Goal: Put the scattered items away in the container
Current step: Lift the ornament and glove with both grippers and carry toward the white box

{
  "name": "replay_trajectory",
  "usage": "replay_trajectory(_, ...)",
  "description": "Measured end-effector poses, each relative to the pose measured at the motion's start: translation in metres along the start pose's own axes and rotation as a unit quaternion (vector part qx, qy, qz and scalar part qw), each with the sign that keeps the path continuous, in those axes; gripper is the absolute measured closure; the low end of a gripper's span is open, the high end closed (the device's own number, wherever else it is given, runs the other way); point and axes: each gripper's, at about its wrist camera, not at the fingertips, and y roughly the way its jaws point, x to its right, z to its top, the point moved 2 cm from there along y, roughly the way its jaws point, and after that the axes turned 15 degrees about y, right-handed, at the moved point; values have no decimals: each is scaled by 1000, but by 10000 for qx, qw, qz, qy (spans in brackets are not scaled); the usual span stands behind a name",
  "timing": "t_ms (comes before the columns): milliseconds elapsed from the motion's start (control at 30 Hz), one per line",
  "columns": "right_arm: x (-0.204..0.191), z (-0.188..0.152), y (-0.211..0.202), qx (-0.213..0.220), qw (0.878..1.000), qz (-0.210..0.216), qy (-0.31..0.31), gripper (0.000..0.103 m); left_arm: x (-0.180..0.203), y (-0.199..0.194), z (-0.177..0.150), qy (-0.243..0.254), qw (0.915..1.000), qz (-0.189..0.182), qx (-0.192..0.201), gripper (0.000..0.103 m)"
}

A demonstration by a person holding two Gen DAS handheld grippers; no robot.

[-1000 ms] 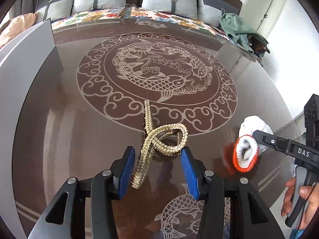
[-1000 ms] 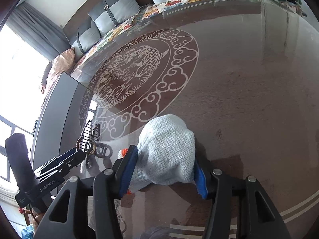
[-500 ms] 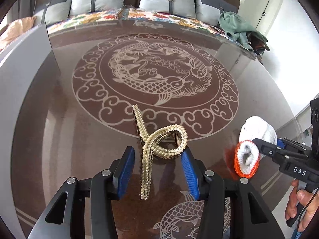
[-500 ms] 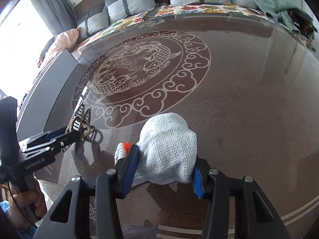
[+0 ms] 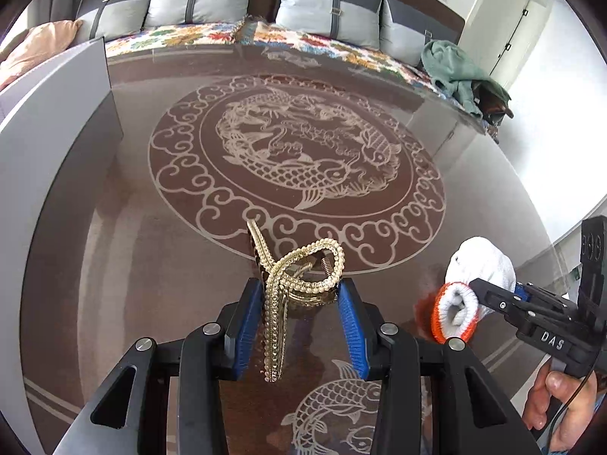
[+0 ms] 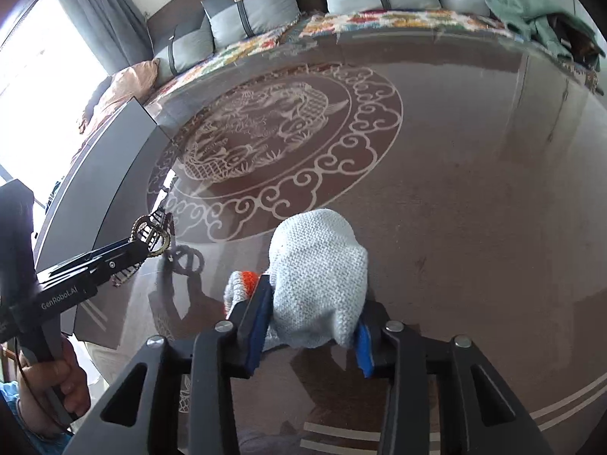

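My left gripper is shut on a gold beaded hair clip and holds it above the glass table; the clip's long teeth hang down between the blue pads. In the right wrist view the clip shows at the left gripper's tip. My right gripper is shut on a white knitted glove with an orange cuff, lifted off the table. The glove also shows in the left wrist view, held in the right gripper. A grey container stands at the table's left side.
The brown glass table carries a fish medallion pattern. The grey container's wall runs along the left. A sofa with grey cushions and a green cloth lie behind the far edge.
The left gripper has closed on the hair clip and raised it. The right gripper has closed tighter on the glove and turned left toward the container.
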Motion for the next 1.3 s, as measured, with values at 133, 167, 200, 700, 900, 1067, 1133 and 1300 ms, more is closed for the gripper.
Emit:
replay_trajectory(133,-12,-4,-13,139,9997,108,-141,68,3,-10,4,-21,9999,-56,115,62)
replay_trajectory(167,-13,-4,-14,140,9997,133,-119,68,4,-11,4,-19,9999,-73,129,62)
replay_trajectory(200,-13,-3,-16,136,9997,174,-73,68,5,-13,5,-12,9999,-81,143,62)
replay_trajectory(700,-30,3,-36,288,9987,406,-102,68,13,-38,13,73,9994,31,348,62)
replay_trajectory(900,-46,3,-38,309,9981,458,-269,68,19,-49,19,239,9985,295,404,62)
replay_trajectory(1067,-52,1,-37,278,9980,471,-310,68,19,-55,20,287,9976,456,435,62)
replay_trajectory(1133,-54,0,-37,270,9981,455,-330,68,17,-58,19,271,9974,487,453,62)
replay_trajectory(1300,-59,-1,-38,260,9980,405,-410,68,10,-66,18,219,9968,562,531,62)
